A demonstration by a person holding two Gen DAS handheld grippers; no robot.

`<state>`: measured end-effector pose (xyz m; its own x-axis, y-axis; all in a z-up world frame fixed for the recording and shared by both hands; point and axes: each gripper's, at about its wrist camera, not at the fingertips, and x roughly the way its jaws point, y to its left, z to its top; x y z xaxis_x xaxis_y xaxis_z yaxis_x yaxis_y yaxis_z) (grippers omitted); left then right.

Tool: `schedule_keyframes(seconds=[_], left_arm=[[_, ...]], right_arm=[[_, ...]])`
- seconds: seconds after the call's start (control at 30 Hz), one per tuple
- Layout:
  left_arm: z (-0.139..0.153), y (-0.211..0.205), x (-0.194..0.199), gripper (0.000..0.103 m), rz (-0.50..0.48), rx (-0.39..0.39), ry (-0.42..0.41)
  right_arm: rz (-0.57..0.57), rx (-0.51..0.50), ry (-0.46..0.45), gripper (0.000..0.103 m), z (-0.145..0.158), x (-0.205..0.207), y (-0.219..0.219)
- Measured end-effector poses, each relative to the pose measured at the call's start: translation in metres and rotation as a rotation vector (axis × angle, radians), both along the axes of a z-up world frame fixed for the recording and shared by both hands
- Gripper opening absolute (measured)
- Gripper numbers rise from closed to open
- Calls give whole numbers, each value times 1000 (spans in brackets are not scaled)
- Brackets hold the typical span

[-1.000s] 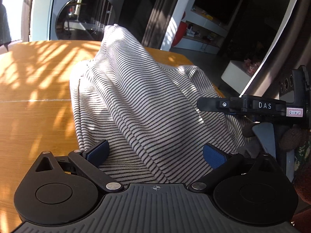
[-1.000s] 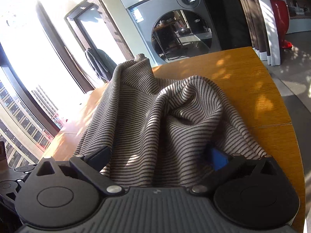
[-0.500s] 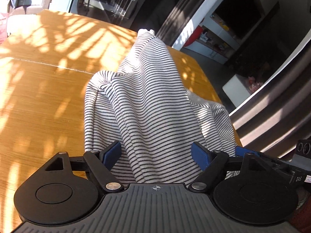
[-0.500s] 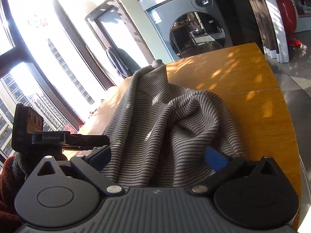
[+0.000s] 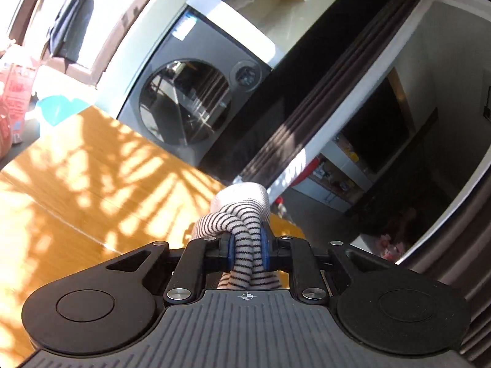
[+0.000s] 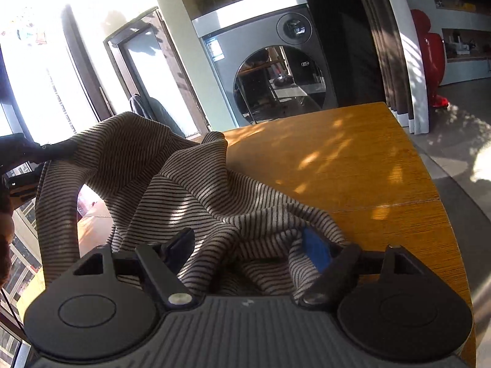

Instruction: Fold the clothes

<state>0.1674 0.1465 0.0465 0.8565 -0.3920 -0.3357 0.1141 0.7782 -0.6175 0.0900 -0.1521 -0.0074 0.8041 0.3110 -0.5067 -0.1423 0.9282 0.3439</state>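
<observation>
A white garment with thin black stripes (image 6: pixel 214 190) lies crumpled on the wooden table (image 6: pixel 353 168). My left gripper (image 5: pixel 247 248) is lifted and tilted, its jaws closing, and the blue pads pinch a bunched fold of the garment (image 5: pixel 242 214). In the right wrist view that gripper (image 6: pixel 46 150) holds one end of the cloth up at the far left. My right gripper (image 6: pixel 248 245) sits low over the garment near the table's right edge. Its jaws are closing but stand wide, with loose cloth lying between the fingers (image 6: pixel 316 251).
A grey front-loading washing machine (image 6: pixel 276 76) stands behind the table, with dark curtains (image 6: pixel 389 46) to its right. A red figure (image 6: pixel 428 58) stands on the floor beyond. A teal item (image 5: pixel 58 109) and a red patterned bag (image 5: pixel 12 98) sit past the table's far left.
My left gripper has shut on a fold of the garment, risen and rolled, pulling that end up. The right jaws have narrowed a little around loose cloth.
</observation>
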Motion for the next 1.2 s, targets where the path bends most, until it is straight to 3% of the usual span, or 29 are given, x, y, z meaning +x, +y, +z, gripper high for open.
schedule_keyframes(seconds=[0.07, 0.13, 0.2, 0.27, 0.3, 0.33, 0.37, 0.47, 0.53, 0.6, 0.63, 0.67, 0.7, 0.77, 0.8, 0.83, 0.9, 1.0, 1.07, 1.2], left_arm=[[3, 29, 19, 21, 55, -35, 32], [-6, 44, 31, 36, 35, -42, 101], [-22, 51, 36, 77, 6, -17, 192], [-39, 58, 29, 87, 12, 5, 262], [-48, 62, 27, 90, -1, 14, 280], [-56, 64, 22, 92, -6, 18, 288], [-60, 65, 18, 96, -3, 23, 284], [-64, 68, 8, 96, 4, 36, 250], [-56, 65, -1, 96, 16, 57, 204], [-44, 61, -11, 96, 35, 92, 152], [-35, 60, -19, 96, 47, 125, 114], [-25, 58, -26, 96, 59, 159, 76], [-16, 57, -33, 96, 71, 192, 38], [4, 51, -47, 98, 67, 242, -58], [12, 47, -51, 100, 55, 256, -99], [16, 39, -49, 100, 24, 261, -126], [22, 20, -38, 103, -66, 260, -159], [11, -27, -1, 103, -272, 241, -126], [-8, -58, 27, 103, -343, 277, -70], [-54, -78, 75, 101, -324, 299, 117]], right_arm=[[7, -28, 0, 79, 0, 0, 4], [16, -68, -1, 79, -1, -1, 8], [13, -182, -17, 79, 4, -1, 21], [4, -377, -106, 78, 18, -7, 45], [-1, -475, -150, 72, 24, -10, 58], [16, -490, -171, 61, 35, -10, 68], [34, -504, -192, 57, 45, -9, 77], [109, -382, -145, 57, 64, 10, 104], [126, -430, -143, 74, 57, 27, 131], [155, -518, -106, 75, 38, 47, 152], [187, -532, -65, 65, 29, 57, 155], [207, -535, -32, 47, 24, 64, 152], [228, -538, 1, 14, 19, 71, 149], [241, -516, -45, 9, 35, 72, 132], [209, -552, -109, 8, 51, 70, 120], [177, -588, -173, 8, 66, 68, 108], [88, -595, -196, 8, 83, 80, 73], [-12, -574, -130, 8, 72, 111, 24], [-31, -554, -87, 8, 56, 126, 4], [-73, -561, 9, 8, 13, 157, -26]])
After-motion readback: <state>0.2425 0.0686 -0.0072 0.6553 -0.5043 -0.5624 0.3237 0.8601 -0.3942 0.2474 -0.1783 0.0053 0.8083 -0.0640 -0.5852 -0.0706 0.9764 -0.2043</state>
